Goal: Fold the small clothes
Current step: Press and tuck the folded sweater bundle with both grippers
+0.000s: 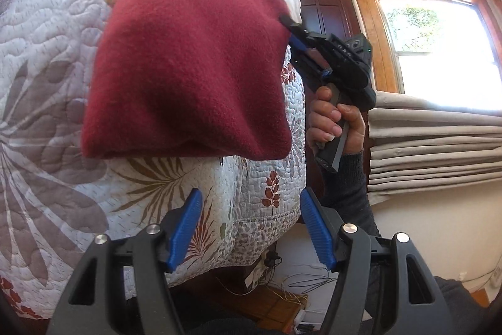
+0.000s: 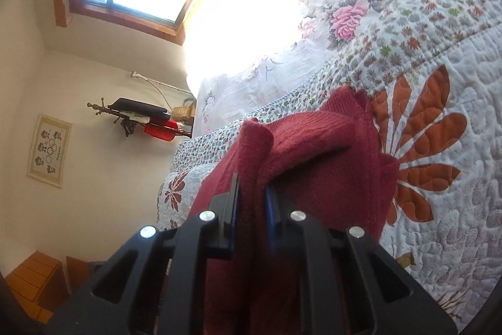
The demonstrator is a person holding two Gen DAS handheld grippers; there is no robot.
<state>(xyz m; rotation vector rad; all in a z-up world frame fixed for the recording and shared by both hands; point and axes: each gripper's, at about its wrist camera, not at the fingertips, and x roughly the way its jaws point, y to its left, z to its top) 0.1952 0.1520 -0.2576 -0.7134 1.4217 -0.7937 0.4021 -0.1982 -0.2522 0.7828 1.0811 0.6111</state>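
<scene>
The left gripper [image 1: 251,228] sits wide open, nothing between its fingers. The right gripper [image 2: 254,187] is pinching the folded red cloth [image 1: 188,68], which dangles over the quilt's [image 1: 47,52] edge.

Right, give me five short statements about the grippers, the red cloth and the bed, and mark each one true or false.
1. The right gripper is shut on the red cloth. True.
2. The left gripper is holding the cloth too. False: it is open and holds nothing.
3. The cloth is in front of a floral quilt. True.
4. The cloth is blue. False: it is dark red.
5. A hand grips the right gripper's handle. True.
</scene>
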